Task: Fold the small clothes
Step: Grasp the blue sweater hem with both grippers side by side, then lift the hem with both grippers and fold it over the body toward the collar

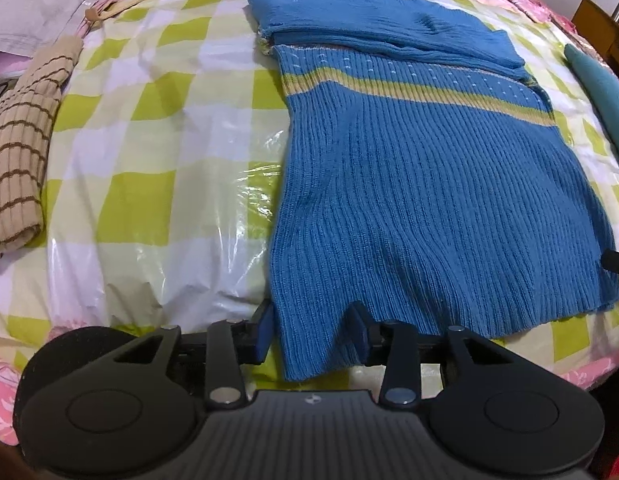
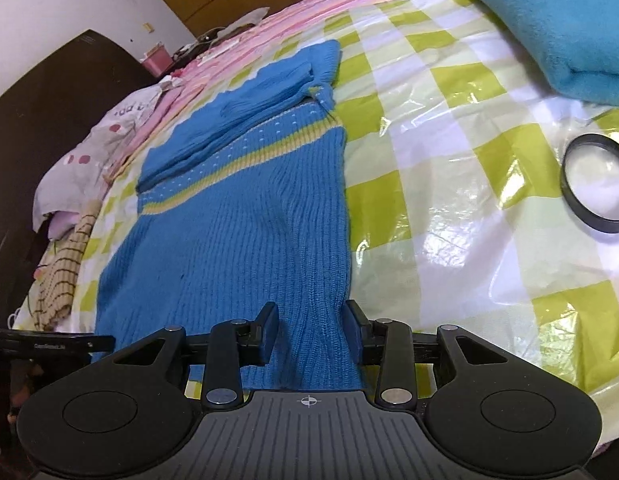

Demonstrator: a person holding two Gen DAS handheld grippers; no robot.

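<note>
Flat on the checked bedcover [image 1: 157, 184] lies the blue sweater [image 1: 409, 184], its long axis running away from both cameras: hem nearest the grippers, collar end farthest. Across its chest runs a yellow stripe [image 1: 389, 88], and beyond that stripe the sleeves [image 1: 373, 28] lie folded crosswise over the upper body, so the garment reads as a long narrow rectangle. In the right wrist view the sweater [image 2: 237, 232] leans toward the upper left, its right edge straight along the cover [image 2: 449, 200].

Both grippers sit low at the hem, pointing along the sweater's length. The left gripper [image 1: 313, 324] straddles the hem's left corner; its fingers stand spread, with a tongue of knit lying between them, not squeezed. The right gripper [image 2: 311, 326] does the same at the hem's right corner, fingers apart with fabric lying in the gap. A dark tip at the right edge of the left view is probably the other gripper.

Left of the sweater, well apart, a tan striped garment [image 1: 17, 152] lies folded near a grey pillow [image 1: 37, 4]. To the right lie a teal fleece cloth [image 2: 557, 32] and, nearer, a black-rimmed lens [image 2: 597, 184] on the cover. Pink bedding [image 2: 269, 28] borders the far side.
</note>
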